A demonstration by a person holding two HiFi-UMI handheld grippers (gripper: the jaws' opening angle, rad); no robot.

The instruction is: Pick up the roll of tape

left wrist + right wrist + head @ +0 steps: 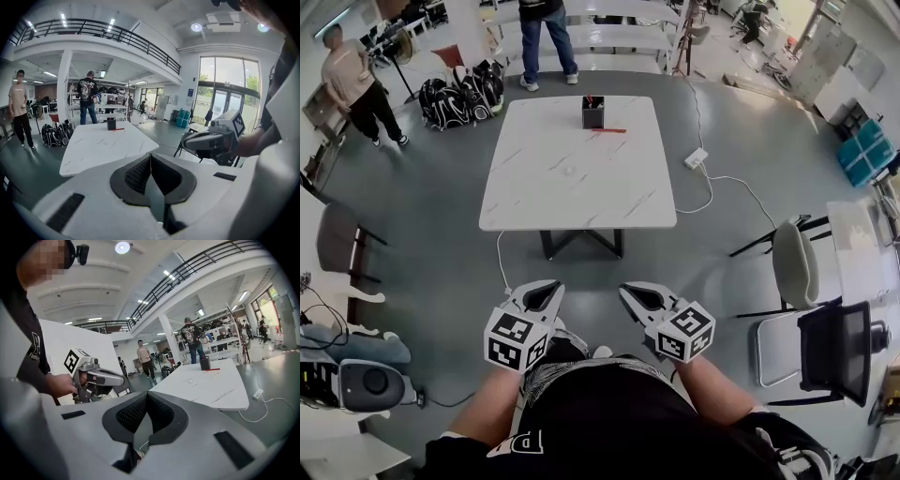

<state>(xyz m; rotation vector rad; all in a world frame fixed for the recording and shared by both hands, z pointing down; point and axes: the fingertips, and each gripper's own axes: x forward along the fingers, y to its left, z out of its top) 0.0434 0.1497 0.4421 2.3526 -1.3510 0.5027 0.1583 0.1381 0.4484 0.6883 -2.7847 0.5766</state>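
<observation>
A white table (609, 197) stands well ahead of the left gripper (555, 285) and right gripper (625, 289), both closed on nothing. The roll of tape (570, 170), seemingly the faint mid-table ring, lies straight ahead, marginally nearer the left.

Item: roll of tape (570, 170). Small, pale, roundish, faint against the white, grey-veined top of the desk (534, 202). Appears to lie flat on the surface, near the middle of the top, slightly left of centre as the head view shows it. Rests alone on bare desk, touching no other object. Colour, width and marking too small to tell; not discernible in either gripper view
</observation>
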